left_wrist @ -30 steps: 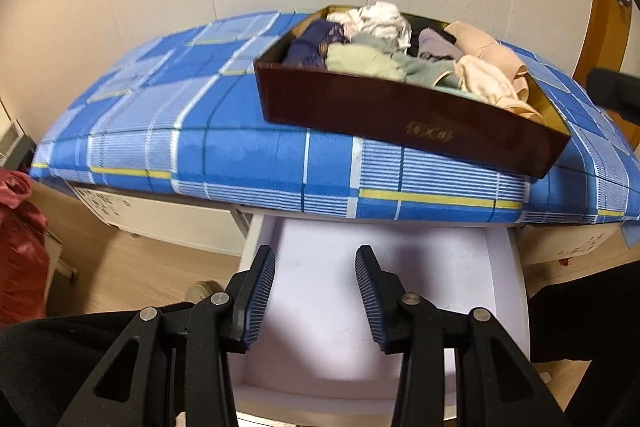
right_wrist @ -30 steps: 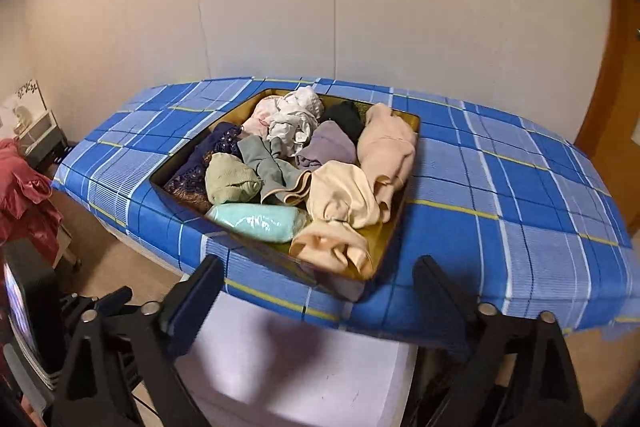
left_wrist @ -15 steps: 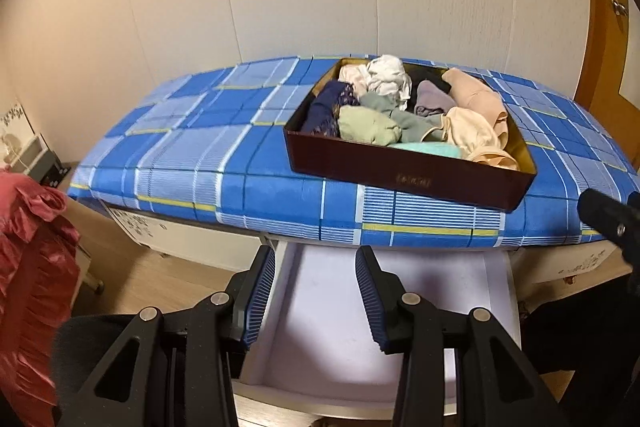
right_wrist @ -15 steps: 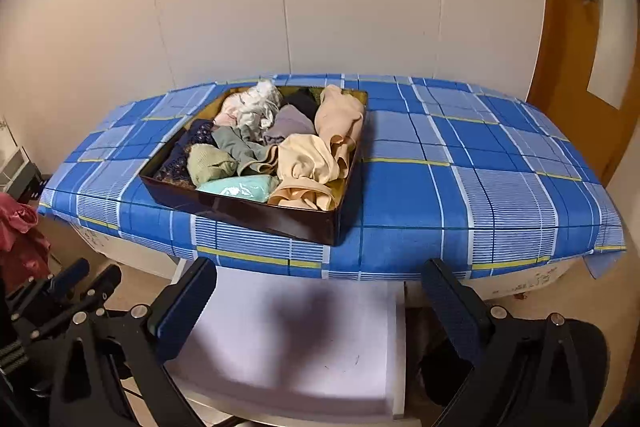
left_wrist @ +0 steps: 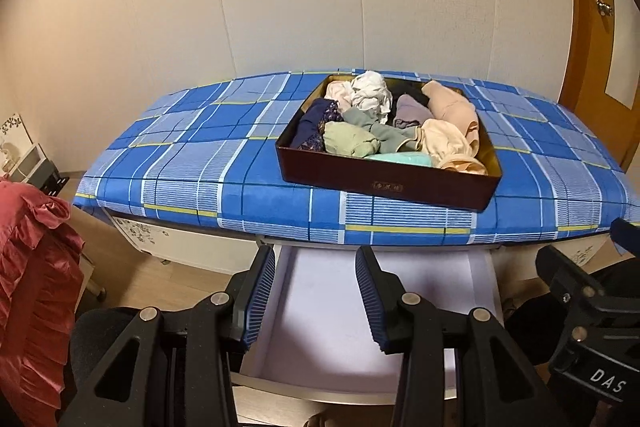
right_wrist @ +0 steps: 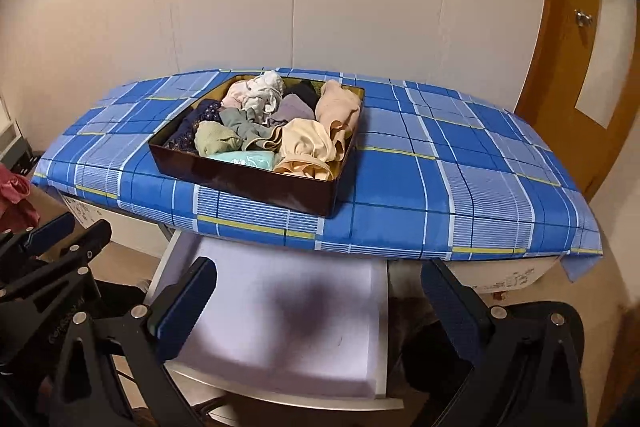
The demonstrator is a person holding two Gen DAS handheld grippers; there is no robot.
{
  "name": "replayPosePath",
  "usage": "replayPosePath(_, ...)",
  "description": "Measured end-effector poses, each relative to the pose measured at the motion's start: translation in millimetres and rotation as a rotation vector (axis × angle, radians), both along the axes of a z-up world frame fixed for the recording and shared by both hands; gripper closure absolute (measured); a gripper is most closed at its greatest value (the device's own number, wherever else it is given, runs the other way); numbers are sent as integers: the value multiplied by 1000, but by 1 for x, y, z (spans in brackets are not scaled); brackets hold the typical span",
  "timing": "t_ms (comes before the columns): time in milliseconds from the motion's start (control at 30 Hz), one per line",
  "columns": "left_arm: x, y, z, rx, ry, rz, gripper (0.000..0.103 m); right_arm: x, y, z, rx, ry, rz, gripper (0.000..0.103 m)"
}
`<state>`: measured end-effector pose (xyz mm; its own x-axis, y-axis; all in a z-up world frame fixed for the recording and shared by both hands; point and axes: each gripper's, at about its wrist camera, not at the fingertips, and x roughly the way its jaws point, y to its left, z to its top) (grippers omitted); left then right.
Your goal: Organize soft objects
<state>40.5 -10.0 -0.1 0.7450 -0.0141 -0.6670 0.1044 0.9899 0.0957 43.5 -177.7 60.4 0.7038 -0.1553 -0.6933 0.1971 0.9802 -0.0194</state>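
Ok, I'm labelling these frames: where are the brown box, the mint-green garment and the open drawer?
brown box [right_wrist: 248, 187]: right wrist view, front wall.
mint-green garment [right_wrist: 244, 159]: right wrist view, its top.
open drawer [left_wrist: 420, 307]: left wrist view, bare floor.

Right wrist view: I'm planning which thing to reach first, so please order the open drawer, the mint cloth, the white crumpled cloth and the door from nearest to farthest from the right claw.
1. Open drawer, directly under the right claw.
2. Mint cloth, at the box's near edge.
3. White crumpled cloth, at the box's far end.
4. Door, far right, beyond the table.
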Motion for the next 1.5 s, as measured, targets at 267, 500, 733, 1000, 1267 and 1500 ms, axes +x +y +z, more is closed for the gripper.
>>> replayPosePath(267,-6,-3,6,-4,-7,-16,61,-5,-6,2,21,-11,-36,0)
replayPosePath(500,-8,-4,8,-8,-4,-22,61,-3,-11,-3,48,11,-47,0)
replayPosePath(733,-7,-3,7,-6,5,-18,61,-3,-13,-3,53,6,-54,0)
replayPosePath(1000,-9,-7,7,-9,8,-40,61,-2,-14,-6,48,9,-59,0)
replayPosePath(1267,-13,-10,10,-20,1,-62,61,-2,-15,-5,58,11,-58,0)
replayPosePath(1500,-13,-10,10,-22,-2,-64,61,-1,-15,-5,61,10,-58,0)
